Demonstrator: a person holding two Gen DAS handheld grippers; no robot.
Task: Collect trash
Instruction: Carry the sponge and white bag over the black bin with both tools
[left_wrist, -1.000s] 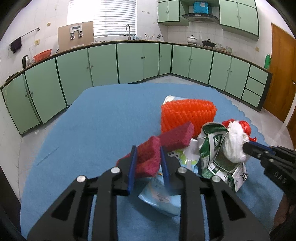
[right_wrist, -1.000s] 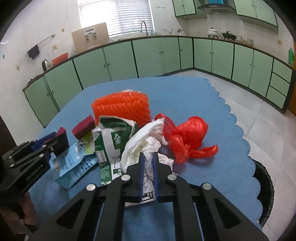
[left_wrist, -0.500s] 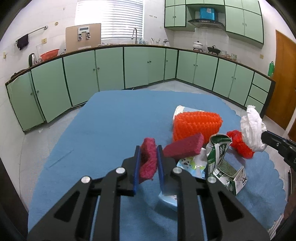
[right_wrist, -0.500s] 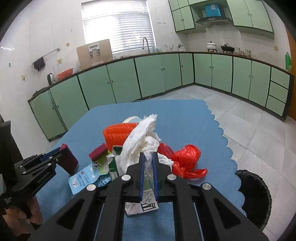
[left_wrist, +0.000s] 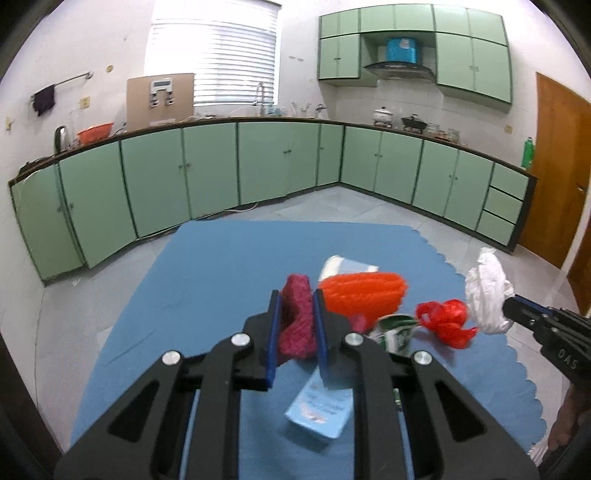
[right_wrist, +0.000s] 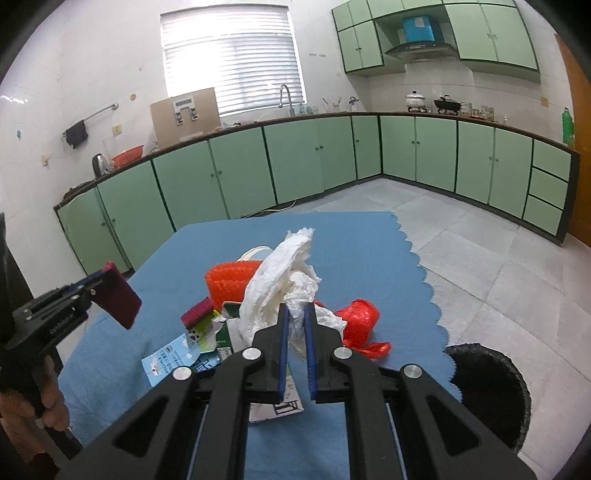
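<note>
Left wrist view: the left gripper is clamped on a maroon sponge, held above the blue cloth; its jaws have just closed a little further on it. Beyond the sponge, on the cloth, lie an orange mesh, a green carton, a red bag and a blue packet. Right of the mesh, the right gripper holds a white tissue.

Right wrist view: the right gripper is fully closed on the tissue, raised over the cloth. Left of the tissue, the left gripper holds the sponge in the air. A second sponge lies on the cloth by the mesh. A black bin stands just off the cloth's right edge.
</note>
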